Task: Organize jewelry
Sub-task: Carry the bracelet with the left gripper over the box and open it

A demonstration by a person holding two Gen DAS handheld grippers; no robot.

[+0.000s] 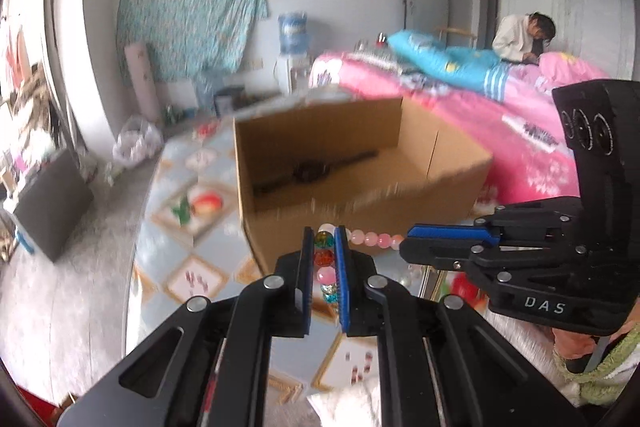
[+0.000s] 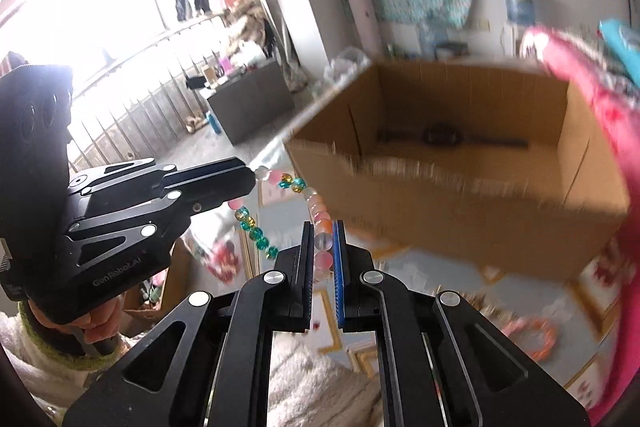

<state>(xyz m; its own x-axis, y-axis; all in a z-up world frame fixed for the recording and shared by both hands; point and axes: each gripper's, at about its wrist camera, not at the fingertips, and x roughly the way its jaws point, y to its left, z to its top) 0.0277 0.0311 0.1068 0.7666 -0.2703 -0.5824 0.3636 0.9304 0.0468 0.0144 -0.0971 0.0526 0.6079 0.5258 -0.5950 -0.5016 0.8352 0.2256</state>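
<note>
Glass-bright beads in pink, teal, amber and red are making up the bracelet (image 1: 326,261), and it is hanging stretched between the two tools, clear of the tabletop. The left gripper (image 1: 325,239) is clamping one stretch of the strand between its blue pads, the beads running back along its fingers. From there a short run of pink beads is leading sideways to the right gripper (image 1: 404,241), which is lying level just beside the left one and pinching the other end. In the right wrist view the same strand (image 2: 320,227) is running up out of the right gripper's (image 2: 323,227) closed pads and arching over to the left gripper (image 2: 254,183), with a teal loop drooping between them (so the bracelet's long axis is lying across from tool to tool, not toward the box).

Straight ahead of both tools, and near, the open cardboard box (image 1: 360,195) is standing on the patterned tablecloth (image 1: 188,227), its near rim just beyond the fingertips and lower than the beads. A dark wristwatch (image 1: 310,171) is lying on its floor. Both grippers look about equally close to that rim, so the coming move is probably a forward carry over the edge.
</note>
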